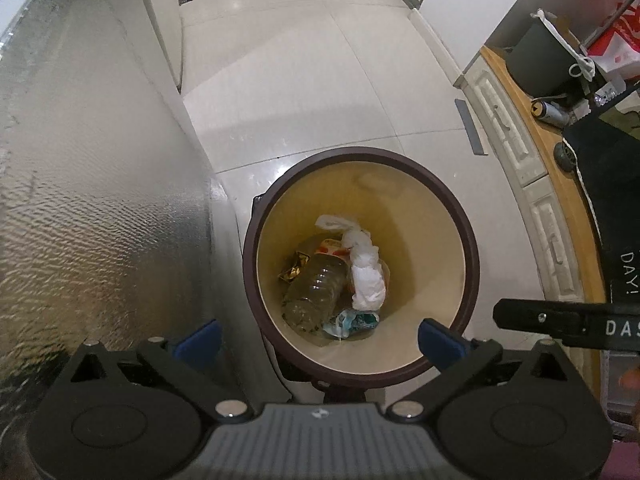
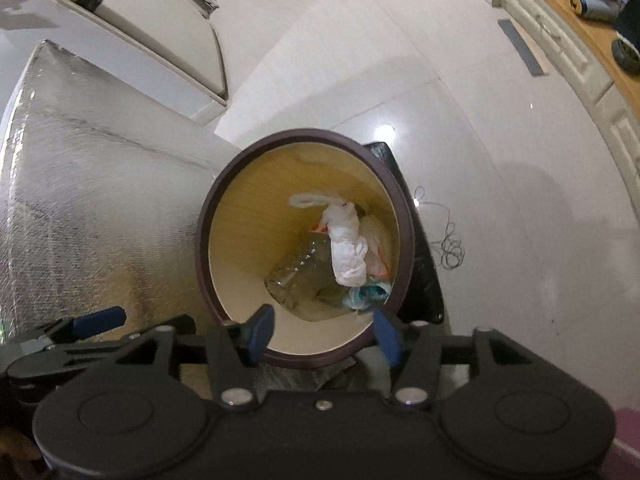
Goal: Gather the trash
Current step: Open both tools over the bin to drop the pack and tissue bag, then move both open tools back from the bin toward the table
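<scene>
A round bin [image 1: 472, 256] with a dark brown rim and cream inside stands on the floor below both grippers. At its bottom lie a clear plastic bottle [image 1: 316, 288], a crumpled white plastic bag [image 1: 366, 272], a gold wrapper [image 1: 294, 266] and a blue-green wrapper [image 1: 354, 320]. My left gripper [image 1: 320, 334] hangs over the bin's near side, jaws wide open, nothing between its blue pads. My right gripper [image 2: 322, 334] also points down over the bin [image 2: 208, 240], open and empty; the same bottle [image 2: 298, 276] and white bag [image 2: 348, 248] show below it.
A silver foil-faced panel [image 1: 100, 200] stands close on the left of the bin. A cabinet with a wooden top [image 1: 560, 184] carrying a dark bag and a can runs along the right. Glossy white tiles [image 1: 320, 80] stretch beyond. A tangle of thread [image 2: 450, 240] lies on the floor.
</scene>
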Available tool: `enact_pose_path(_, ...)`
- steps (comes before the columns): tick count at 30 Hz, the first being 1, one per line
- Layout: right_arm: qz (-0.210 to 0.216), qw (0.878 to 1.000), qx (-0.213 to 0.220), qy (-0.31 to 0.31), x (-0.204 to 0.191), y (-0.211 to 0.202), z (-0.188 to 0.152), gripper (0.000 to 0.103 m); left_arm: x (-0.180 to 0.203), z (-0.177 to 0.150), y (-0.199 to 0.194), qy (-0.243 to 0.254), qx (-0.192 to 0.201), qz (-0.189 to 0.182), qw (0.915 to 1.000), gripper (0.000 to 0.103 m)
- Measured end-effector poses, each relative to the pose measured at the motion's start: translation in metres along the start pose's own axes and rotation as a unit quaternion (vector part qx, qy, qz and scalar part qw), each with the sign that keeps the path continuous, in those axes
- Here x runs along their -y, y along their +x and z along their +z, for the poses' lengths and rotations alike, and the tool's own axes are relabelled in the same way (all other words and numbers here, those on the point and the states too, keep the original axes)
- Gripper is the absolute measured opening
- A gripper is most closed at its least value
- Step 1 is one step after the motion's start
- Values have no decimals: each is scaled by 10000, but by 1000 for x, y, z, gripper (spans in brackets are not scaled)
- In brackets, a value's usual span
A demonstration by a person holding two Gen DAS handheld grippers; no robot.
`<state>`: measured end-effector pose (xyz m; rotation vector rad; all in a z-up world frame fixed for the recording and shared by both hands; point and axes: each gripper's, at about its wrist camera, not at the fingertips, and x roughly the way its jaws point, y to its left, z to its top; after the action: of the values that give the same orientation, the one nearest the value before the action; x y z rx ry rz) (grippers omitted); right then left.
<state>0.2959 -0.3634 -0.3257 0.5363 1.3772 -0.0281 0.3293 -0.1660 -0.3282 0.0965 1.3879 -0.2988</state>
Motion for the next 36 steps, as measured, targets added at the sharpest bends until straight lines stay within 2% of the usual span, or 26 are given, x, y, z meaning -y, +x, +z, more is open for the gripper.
enact_pose_path(4,-106,9994,126,-309,-8,-13,-1,81,2,-2,-12,-25,49,-49,10000,103)
enact_pose_path(7,-124,9981,209,-560,-11,-26,-3,85,5,-4,-22,-12,122,-52,9999,103)
enact_pose_path(10,-245,9966,297,-729,-10,-38,-2,97,7,-6,-30,-24,161,-61,9998,103)
enact_pose_path(11,-297,9960,325,-773,-11,-42,-3,99,8,-6,-33,-31,162,-59,9998,103)
enact_pose_path(17,-369,9932,484,-993,-9,-57,-5,103,11,-10,-53,-163,256,-1,9995,103)
enact_pose_path(36,-568,9825,834,-1567,-19,-107,-14,103,13,-29,-132,-338,742,161,9965,103)
